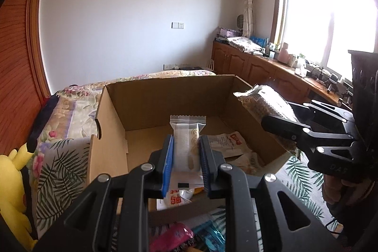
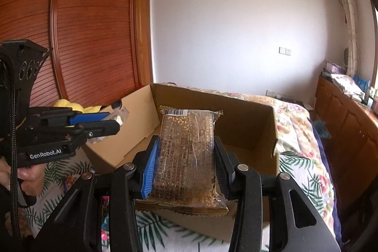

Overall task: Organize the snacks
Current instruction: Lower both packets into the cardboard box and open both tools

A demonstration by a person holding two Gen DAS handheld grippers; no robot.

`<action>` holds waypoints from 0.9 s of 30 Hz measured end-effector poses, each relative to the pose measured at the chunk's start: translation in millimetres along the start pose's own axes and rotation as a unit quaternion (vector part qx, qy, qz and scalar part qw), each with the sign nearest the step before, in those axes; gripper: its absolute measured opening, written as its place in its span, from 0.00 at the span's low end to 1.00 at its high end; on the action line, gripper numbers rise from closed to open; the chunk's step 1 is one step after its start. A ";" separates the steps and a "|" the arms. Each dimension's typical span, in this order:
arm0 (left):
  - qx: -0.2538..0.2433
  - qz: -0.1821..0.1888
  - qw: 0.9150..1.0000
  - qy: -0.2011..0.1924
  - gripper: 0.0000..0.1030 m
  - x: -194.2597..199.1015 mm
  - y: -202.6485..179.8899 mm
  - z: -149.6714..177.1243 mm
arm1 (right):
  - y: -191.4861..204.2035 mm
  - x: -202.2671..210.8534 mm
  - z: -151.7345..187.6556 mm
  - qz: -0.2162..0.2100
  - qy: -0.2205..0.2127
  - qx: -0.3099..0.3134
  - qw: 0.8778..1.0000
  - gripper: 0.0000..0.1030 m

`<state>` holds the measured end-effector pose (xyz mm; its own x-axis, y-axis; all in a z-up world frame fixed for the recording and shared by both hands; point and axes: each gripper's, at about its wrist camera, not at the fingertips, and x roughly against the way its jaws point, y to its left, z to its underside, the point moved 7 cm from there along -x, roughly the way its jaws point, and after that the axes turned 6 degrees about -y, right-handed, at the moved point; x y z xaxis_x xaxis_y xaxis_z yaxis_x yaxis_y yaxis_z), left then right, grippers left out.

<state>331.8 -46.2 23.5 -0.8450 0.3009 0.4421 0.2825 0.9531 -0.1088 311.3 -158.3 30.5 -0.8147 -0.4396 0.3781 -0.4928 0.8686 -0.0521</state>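
Left wrist view: left gripper (image 1: 186, 158) clamps a white packet (image 1: 187, 138) over the cardboard box (image 1: 113, 110) for dropping; right gripper (image 2: 185, 167) pinches a grain bar (image 2: 189, 152) likewise.

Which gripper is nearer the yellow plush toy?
Left. The left gripper hangs over the cardboard box beside the yellow plush toy; the right gripper is at the box's opposite side.

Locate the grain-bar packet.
The grain-bar packet is clamped in the right gripper, held above the cardboard box's near edge, right of the left gripper.
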 end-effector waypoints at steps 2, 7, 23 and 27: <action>0.001 -0.002 1.000 0.007 0.19 -7.2 2.9 1.2 | -0.2 -6.1 -0.3 0.000 0.004 -0.001 1.000 0.42; 0.002 -0.005 1.000 0.016 0.19 -18.6 3.3 4.1 | -3.1 -19.5 4.2 -0.001 0.018 -0.004 1.000 0.42; 0.006 -0.013 0.999 0.037 0.32 -34.3 5.7 10.3 | -7.0 -45.6 22.4 -0.001 0.062 -0.013 0.998 0.43; 0.003 -0.017 0.999 0.036 0.37 -29.4 3.8 10.6 | -5.9 -48.2 27.2 0.003 0.071 -0.012 0.997 0.44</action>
<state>353.0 -51.0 0.6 -0.8191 0.2655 0.5086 0.2516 0.9629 -0.0974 345.2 -148.5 -12.5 -0.7656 -0.3993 0.5044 -0.4789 0.8773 -0.0323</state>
